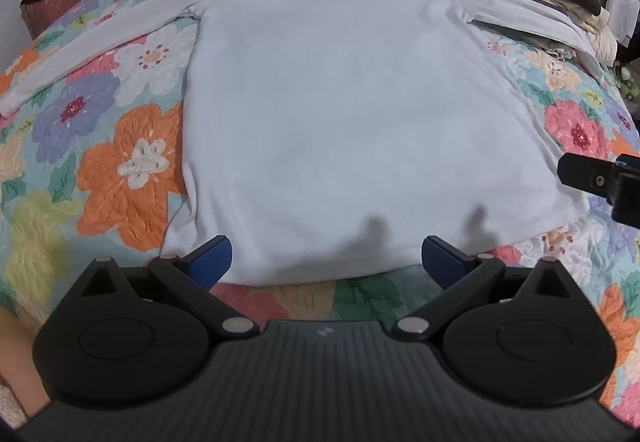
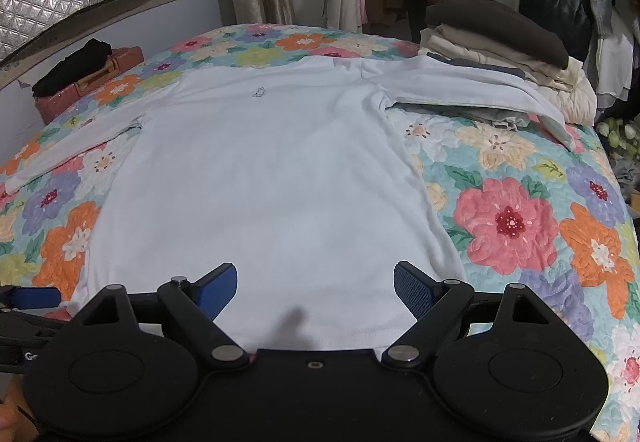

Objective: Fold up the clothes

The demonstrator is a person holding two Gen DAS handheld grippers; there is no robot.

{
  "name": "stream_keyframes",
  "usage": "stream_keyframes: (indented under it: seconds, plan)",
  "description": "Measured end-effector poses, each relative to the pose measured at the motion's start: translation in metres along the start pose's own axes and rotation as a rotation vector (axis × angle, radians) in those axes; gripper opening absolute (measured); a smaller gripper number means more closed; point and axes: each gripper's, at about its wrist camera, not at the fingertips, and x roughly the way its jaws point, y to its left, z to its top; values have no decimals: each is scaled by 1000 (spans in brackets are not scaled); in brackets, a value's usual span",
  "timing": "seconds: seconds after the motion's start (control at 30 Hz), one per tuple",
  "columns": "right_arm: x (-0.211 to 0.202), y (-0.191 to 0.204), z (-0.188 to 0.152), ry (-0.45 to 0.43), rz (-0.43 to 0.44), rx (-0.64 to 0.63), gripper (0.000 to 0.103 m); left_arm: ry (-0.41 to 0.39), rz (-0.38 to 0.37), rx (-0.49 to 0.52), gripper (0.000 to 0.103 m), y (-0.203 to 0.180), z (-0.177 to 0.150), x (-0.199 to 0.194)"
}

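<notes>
A big white long-sleeved shirt (image 1: 340,113) is spread flat on the flowery quilted bedspread (image 1: 120,169), sleeves out, ready to be folded. The left gripper (image 1: 326,262) and right gripper (image 2: 316,288) are held wide apart, empty, above the bottom hem (image 2: 320,338), likely so it can be grabbed.

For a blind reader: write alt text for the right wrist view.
A white shirt lies flat, sleeves spread, on a floral quilt. The open right hand-held gripper hovers at its hem. Folded clothes are stacked at the far right.
</notes>
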Motion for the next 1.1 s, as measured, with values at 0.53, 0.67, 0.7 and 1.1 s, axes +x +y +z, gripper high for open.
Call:
stream_keyframes:
  seconds: [0.53, 0.67, 0.7, 1.1]
  plan:
    - [7, 5, -1, 3, 4, 9, 89, 22, -17, -19, 103, 6, 0, 3]
    - [9, 4, -1, 7, 6, 7, 89, 24, -18, -13, 103, 5, 0, 3]
    - [9, 4, -1, 7, 6, 7, 89, 25, -18, -11, 103, 5, 0, 3]
    - [9, 6, 0, 23, 12, -1, 89, 29, -23, -3, 103, 4, -2, 4]
